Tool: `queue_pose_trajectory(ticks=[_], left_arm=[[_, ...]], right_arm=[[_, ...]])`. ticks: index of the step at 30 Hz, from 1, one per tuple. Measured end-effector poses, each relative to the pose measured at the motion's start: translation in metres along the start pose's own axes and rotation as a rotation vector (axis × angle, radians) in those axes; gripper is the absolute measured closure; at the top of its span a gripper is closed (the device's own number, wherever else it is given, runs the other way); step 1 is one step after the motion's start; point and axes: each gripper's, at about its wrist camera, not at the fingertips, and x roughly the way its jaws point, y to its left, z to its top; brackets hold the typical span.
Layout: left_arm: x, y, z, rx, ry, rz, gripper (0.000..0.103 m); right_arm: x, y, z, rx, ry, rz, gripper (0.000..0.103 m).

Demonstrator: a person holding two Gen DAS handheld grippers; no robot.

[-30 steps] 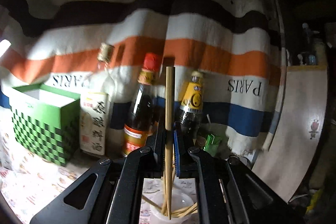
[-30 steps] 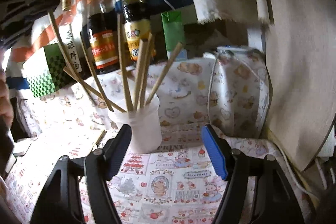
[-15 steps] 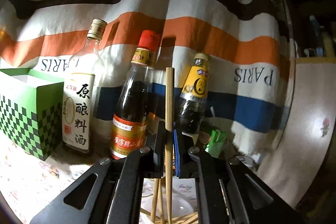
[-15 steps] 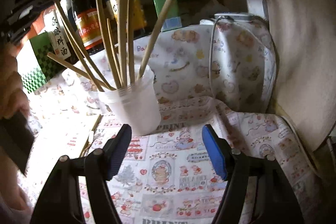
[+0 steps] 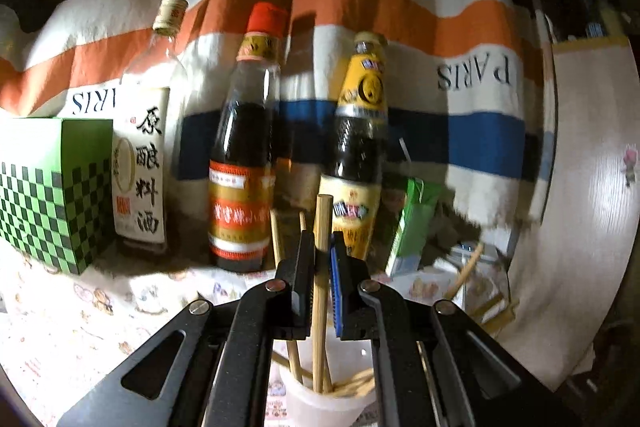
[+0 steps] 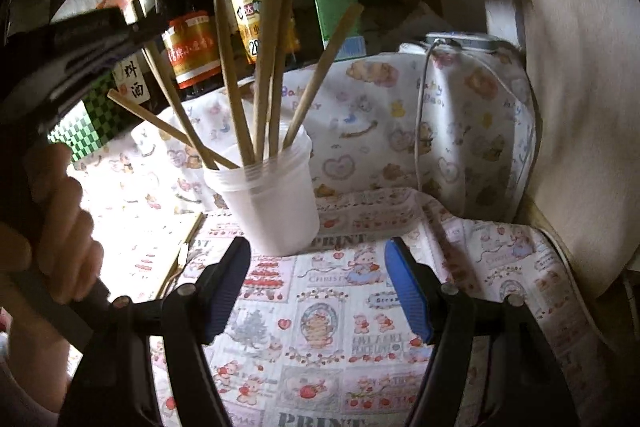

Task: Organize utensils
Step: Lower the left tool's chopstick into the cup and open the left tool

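The left gripper [image 5: 322, 259] is clamped on a single wooden chopstick [image 5: 321, 291], a pale, straight, square-topped stick held upright, its lower end down inside a white plastic cup [image 6: 276, 203]. The cup stands on a bench covered with a cartoon-print cloth [image 6: 332, 331] and holds several more chopsticks [image 6: 264, 75] that fan outward, leaning on its rim. The right gripper [image 6: 316, 287] hangs just in front of the cup with its blue-padded fingers [image 6: 408, 291] spread wide, nothing between them. A hand [image 6: 60, 227] grasps the left gripper's handle at the left edge of the right wrist view. Behind the cup stand three sauce bottles [image 5: 244, 163], a green checked box [image 5: 52, 191] and a striped cloth [image 5: 360, 7].
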Motion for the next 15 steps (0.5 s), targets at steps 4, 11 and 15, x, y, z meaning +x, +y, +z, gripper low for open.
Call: queue_pose_trajectory(ticks=[4,11,15], left_arm=[[0.003,0.001,-0.011,-0.012,0.025,0.009,0.097],[0.004,0.002,-0.015,-0.003,0.05,0.017,0.097],[0.003,0.006,-0.017,-0.007,0.082,-0.002,0.081]], right_arm=[[0.003,0.0,-0.001,-0.004,0.013,-0.005,0.036],[0.001,0.0,0.0,-0.017,-0.003,-0.022,0.036],[0.0,-0.002,0.001,-0.023,-0.018,-0.042,0.036]])
